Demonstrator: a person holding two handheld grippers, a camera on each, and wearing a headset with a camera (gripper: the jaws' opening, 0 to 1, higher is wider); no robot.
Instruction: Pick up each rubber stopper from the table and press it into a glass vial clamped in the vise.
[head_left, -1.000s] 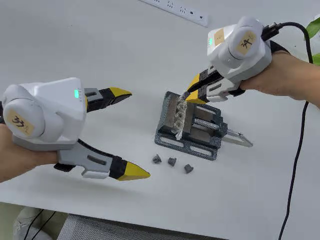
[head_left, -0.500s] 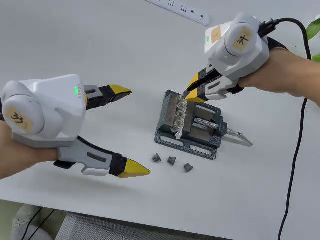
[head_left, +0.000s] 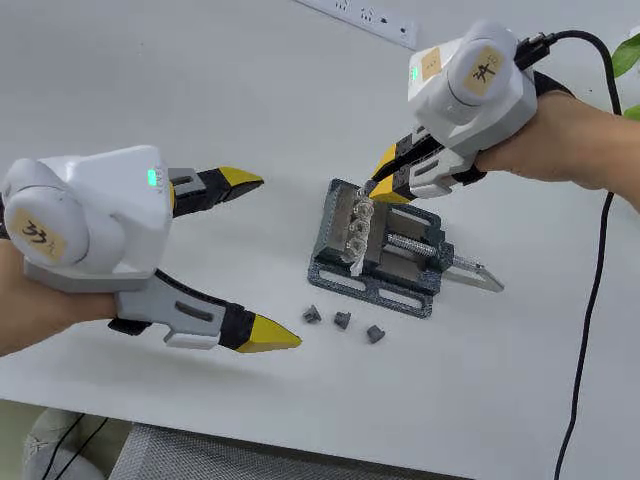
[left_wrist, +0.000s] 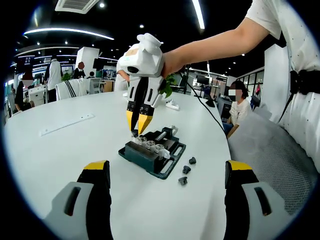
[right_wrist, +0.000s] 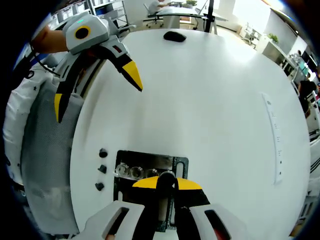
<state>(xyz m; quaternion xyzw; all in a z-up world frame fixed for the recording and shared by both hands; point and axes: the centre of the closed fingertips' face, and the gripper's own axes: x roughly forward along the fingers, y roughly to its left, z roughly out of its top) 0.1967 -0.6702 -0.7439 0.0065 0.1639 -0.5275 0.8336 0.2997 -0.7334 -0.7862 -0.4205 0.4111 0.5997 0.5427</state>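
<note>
A dark grey vise stands mid-table with a row of glass vials clamped in it. My right gripper hovers just over the far vial, shut on a dark rubber stopper between its yellow tips. Three loose stoppers lie in a row on the table in front of the vise. My left gripper is open, held left of the vise, with nothing in it. From the left gripper view, the right gripper points straight down at the vials.
The vise's screw handle sticks out to the right. A black cable runs down the table's right side. A white power strip lies at the far edge. The table's near edge is close below the left gripper.
The right hand has tilted slightly, its tips staying over the far vial. The left gripper has held its place.
</note>
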